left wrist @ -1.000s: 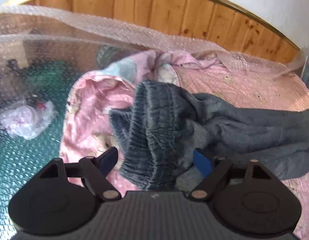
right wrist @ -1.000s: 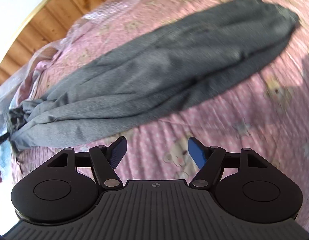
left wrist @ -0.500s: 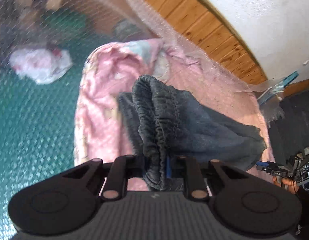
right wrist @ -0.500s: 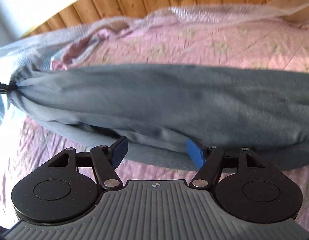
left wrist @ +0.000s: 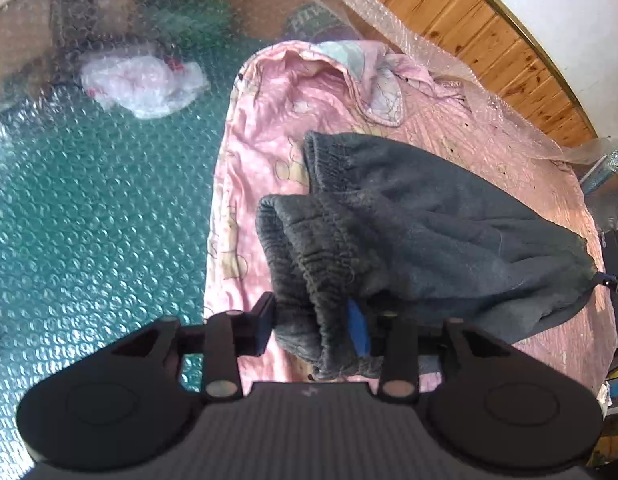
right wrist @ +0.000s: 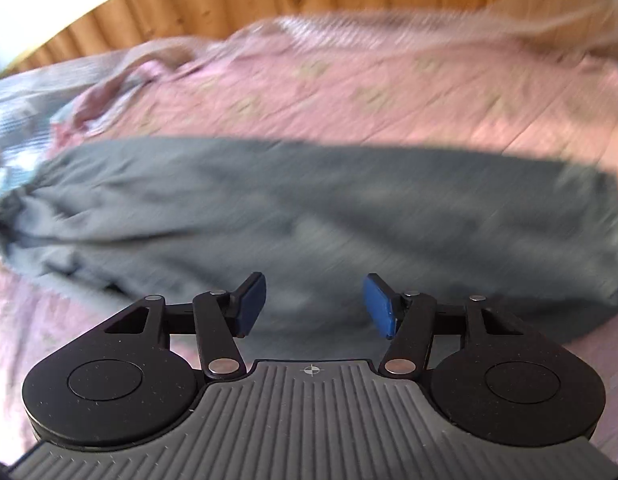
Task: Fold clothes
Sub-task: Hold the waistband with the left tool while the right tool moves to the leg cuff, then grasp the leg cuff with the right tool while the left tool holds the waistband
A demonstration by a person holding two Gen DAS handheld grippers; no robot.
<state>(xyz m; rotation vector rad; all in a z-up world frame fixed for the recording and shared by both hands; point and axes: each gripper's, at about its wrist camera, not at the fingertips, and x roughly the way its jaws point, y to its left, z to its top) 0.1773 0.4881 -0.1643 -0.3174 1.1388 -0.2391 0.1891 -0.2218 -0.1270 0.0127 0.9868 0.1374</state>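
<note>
Dark grey sweatpants [left wrist: 429, 224] lie stretched across a pink quilt [left wrist: 269, 128]. My left gripper [left wrist: 313, 328] is shut on the bunched ribbed waistband [left wrist: 309, 264] and holds it up off the quilt. In the blurred right wrist view the grey sweatpants [right wrist: 309, 208] run left to right across the pink quilt [right wrist: 389, 88]. My right gripper [right wrist: 313, 306] is open and empty, with its blue pads just over the near edge of the cloth.
Bubble wrap [left wrist: 89, 220] covers a green surface left of the quilt, with a crumpled white bag [left wrist: 145, 80] under it. A wooden wall panel [left wrist: 489, 28] runs behind. Another gripper's tip [left wrist: 613, 284] holds the pants' far end at the right edge.
My left gripper closed on the waistband and lifted it, pulling the pants out along the quilt. My right gripper stayed open and moved down closer to the cloth.
</note>
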